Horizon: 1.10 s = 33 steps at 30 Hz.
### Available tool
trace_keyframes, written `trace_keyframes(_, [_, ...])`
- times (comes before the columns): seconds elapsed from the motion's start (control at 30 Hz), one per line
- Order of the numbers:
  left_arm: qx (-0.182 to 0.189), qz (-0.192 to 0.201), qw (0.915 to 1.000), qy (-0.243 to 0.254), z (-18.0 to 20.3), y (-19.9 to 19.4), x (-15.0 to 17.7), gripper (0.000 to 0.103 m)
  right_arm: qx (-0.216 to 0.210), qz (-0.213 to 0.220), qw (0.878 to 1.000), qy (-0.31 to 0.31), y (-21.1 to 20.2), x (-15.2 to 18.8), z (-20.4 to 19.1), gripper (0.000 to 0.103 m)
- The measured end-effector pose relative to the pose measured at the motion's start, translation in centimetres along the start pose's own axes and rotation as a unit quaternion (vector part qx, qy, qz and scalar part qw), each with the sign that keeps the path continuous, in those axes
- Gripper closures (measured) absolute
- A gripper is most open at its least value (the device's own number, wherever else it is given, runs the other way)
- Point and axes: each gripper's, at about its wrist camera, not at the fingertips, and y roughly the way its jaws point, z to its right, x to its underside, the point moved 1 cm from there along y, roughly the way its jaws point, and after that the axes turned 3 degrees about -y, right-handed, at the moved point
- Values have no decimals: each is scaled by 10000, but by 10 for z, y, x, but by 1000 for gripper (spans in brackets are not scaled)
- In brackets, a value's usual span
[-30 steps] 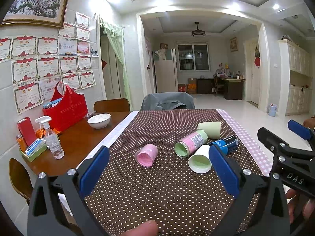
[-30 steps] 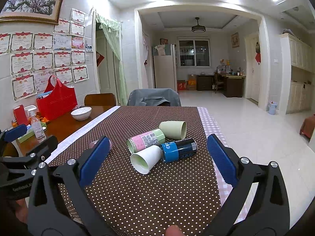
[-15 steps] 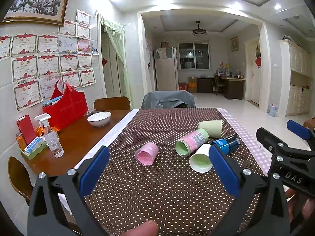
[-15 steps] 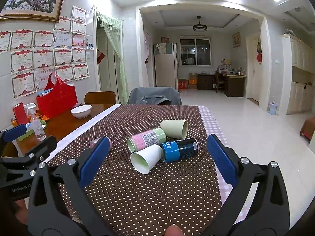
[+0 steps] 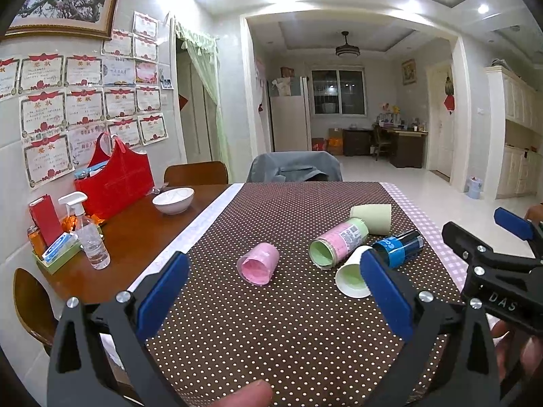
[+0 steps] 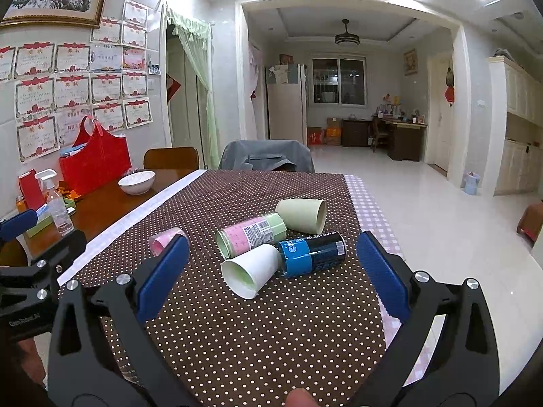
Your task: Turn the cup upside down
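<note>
Several cups lie on their sides on the brown dotted tablecloth [image 5: 271, 322]. A pink cup [image 5: 258, 263] lies apart on the left, mouth toward me. A white paper cup [image 6: 251, 270], a pink-and-green cup [image 6: 253, 234], a pale green cup [image 6: 302, 215] and a blue-and-black cup [image 6: 314, 253] lie clustered together. My left gripper [image 5: 275, 291] is open and empty, short of the pink cup. My right gripper [image 6: 273, 278] is open and empty, short of the white paper cup.
A white bowl [image 5: 173, 200], a red bag [image 5: 113, 179], a spray bottle [image 5: 90, 234] and a small box tray [image 5: 57, 254] stand on the bare wood at the left. A chair with a grey cover [image 5: 293, 168] is at the far end. The table's right edge [image 6: 373, 217] drops to the floor.
Both grippers have drifted slightly forward and the views have shifted a little. The cups have not moved and both grippers stay open.
</note>
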Motion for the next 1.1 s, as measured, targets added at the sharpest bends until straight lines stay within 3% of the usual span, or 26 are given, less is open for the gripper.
trace_keyframes(0.33, [-4,-128,9999,112,-1,29,-1,4,-19,-251,9996,-153,27,-1,-5,6])
trace_keyframes(0.73, [234,-630,9960,587,19,100,-14,4,-122,-948,9954,19,94,-3,7,6])
trace_keyframes(0.93, [477,-1026,9899,851,38,145,-34,4,-124,-1320,9909,232,126,-10,32,6])
trace_keyframes(1.1, [757,-1440,9800,1150,64,188,-48,4,-101,-1567,9864,476,154,-19,63,6])
